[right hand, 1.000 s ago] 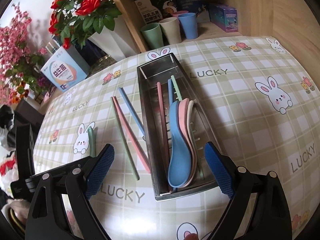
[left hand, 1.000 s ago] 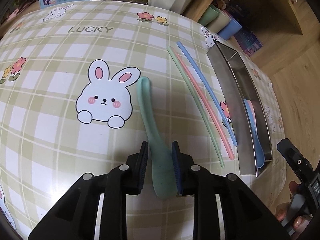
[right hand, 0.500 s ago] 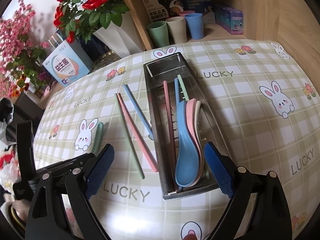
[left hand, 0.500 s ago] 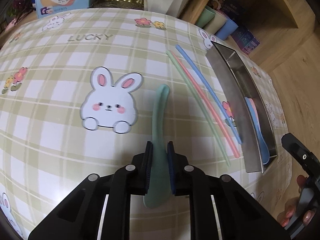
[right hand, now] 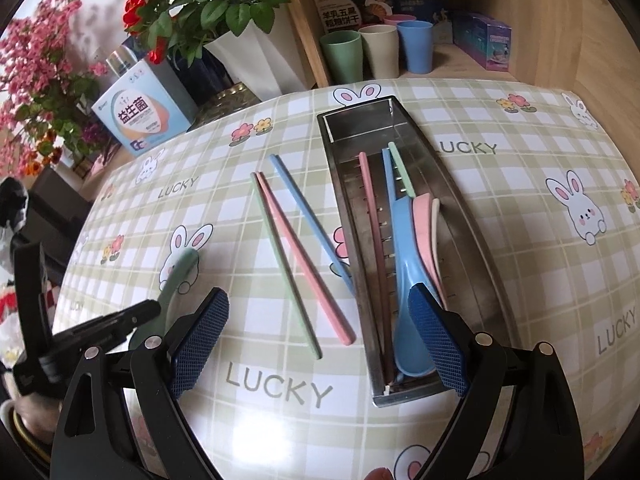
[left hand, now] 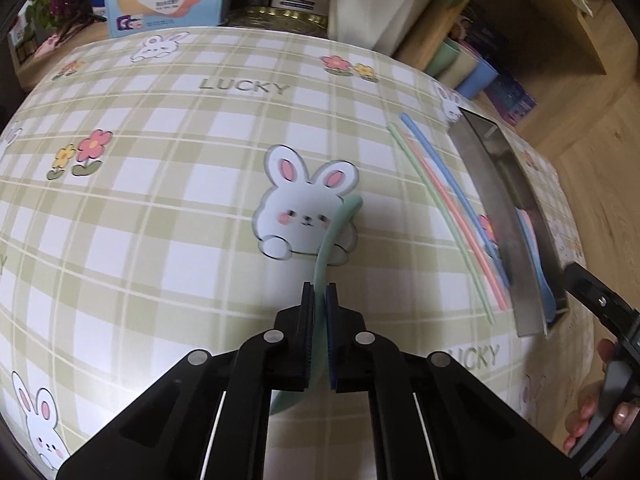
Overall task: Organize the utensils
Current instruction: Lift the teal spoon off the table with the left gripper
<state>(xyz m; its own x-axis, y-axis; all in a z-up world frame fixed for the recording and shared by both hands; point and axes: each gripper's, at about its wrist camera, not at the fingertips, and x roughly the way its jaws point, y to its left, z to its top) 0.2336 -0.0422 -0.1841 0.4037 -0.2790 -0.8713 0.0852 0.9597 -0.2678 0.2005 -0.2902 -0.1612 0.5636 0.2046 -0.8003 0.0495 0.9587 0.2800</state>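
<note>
My left gripper (left hand: 319, 300) is shut on a green spoon (left hand: 336, 228) and holds it tilted above the checked tablecloth; the spoon also shows in the right wrist view (right hand: 176, 276). A steel utensil tray (right hand: 452, 200) holds blue (right hand: 404, 248), pink and cream spoons and three chopsticks. Green (right hand: 286, 268), pink (right hand: 304, 264) and blue (right hand: 308, 216) chopsticks lie on the cloth left of the tray. My right gripper (right hand: 320, 336) is open and empty, low over the cloth in front of the chopsticks and the tray's near end.
Green, cream and blue cups (right hand: 376, 54) stand on a wooden shelf behind the table. A white flower pot (right hand: 256, 56) and a printed box (right hand: 140, 116) stand at the back left. The tray also shows at the right in the left wrist view (left hand: 504, 216).
My left gripper closed on the green spoon and lifted it, tilting its handle to the right. The right gripper moved slightly closer to the tray.
</note>
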